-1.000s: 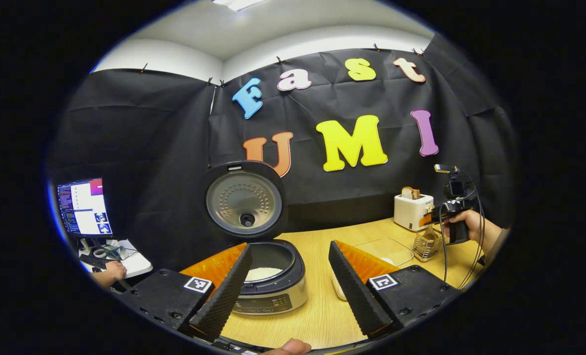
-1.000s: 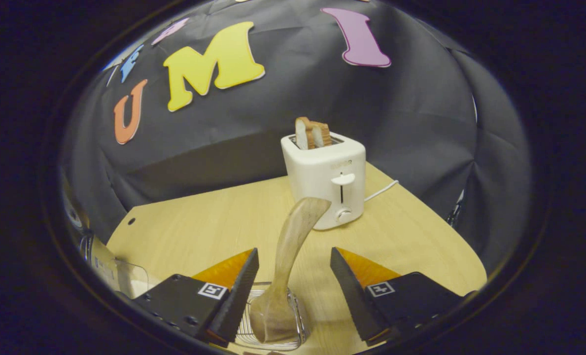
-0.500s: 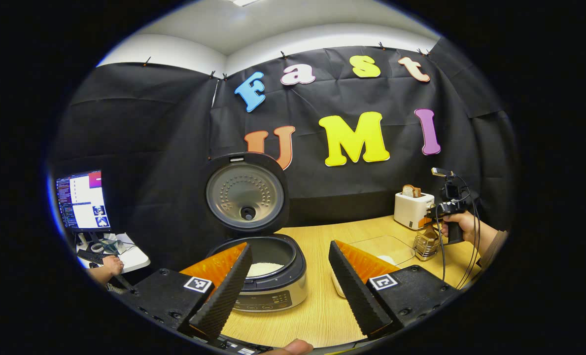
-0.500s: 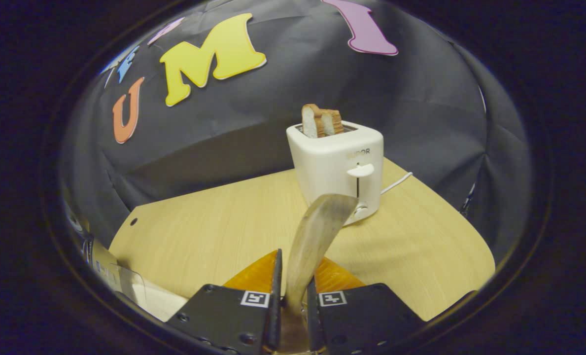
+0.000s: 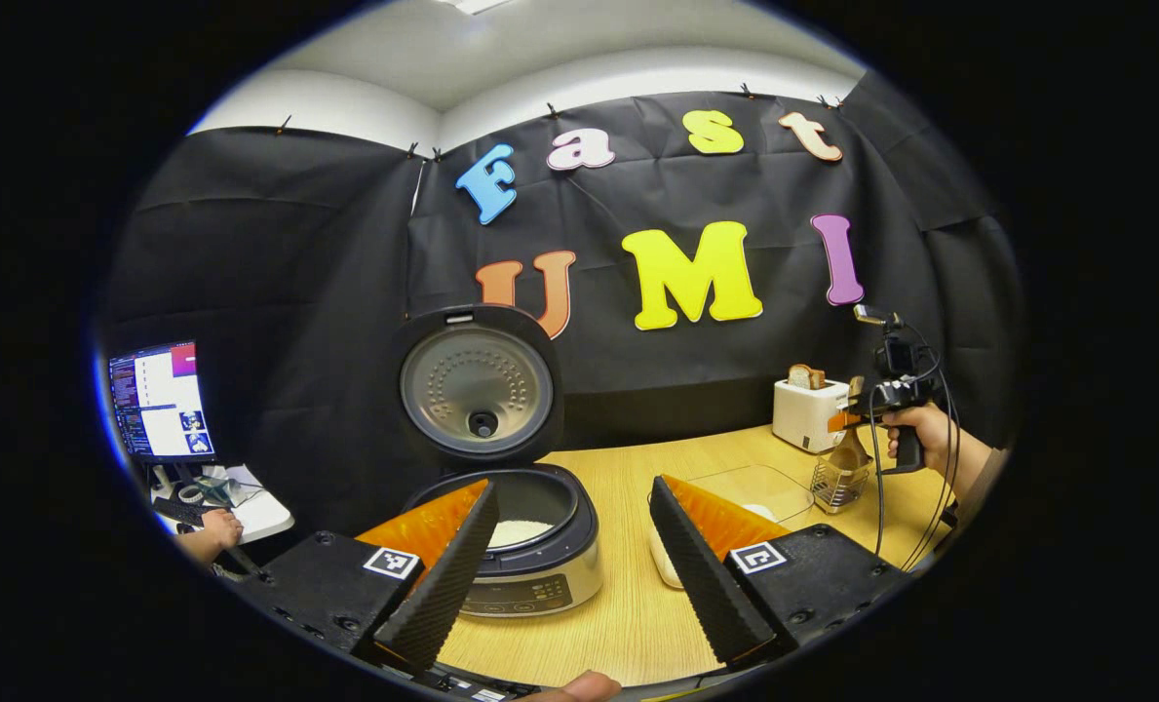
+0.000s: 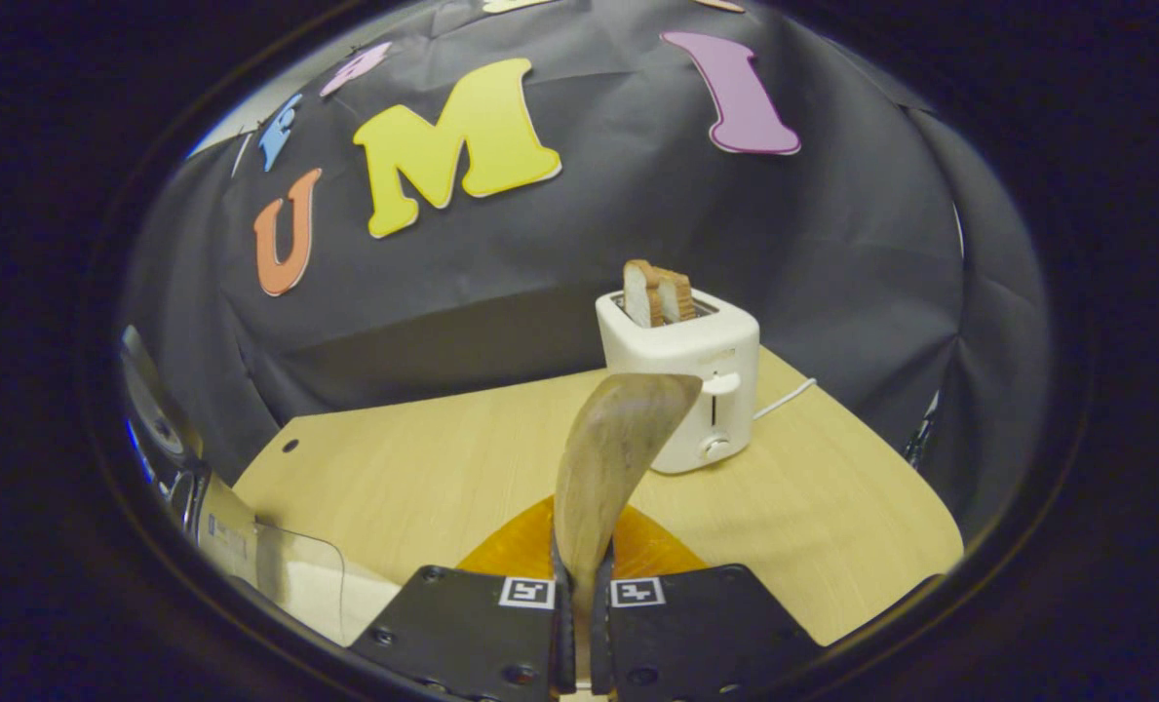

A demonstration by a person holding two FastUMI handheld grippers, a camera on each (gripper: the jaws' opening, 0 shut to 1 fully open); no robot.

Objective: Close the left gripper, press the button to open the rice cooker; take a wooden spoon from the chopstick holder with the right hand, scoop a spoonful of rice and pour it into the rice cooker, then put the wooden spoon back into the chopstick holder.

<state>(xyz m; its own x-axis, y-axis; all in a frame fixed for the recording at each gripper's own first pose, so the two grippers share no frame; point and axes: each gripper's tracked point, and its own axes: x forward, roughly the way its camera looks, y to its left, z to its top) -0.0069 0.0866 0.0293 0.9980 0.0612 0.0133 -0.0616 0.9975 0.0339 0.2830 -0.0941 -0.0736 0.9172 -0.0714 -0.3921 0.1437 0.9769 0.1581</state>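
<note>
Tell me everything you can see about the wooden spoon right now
The wooden spoon looks like smooth, grey-brown wood with a curved, widening handle end that rises up and leans right in the right gripper view. The right gripper is shut on it, both fingers pressing the shaft from either side. Its bowl end is hidden below the fingers there. In the left gripper view the spoon's lower end hangs just above the wire chopstick holder; whether it still touches the holder is unclear.
</note>
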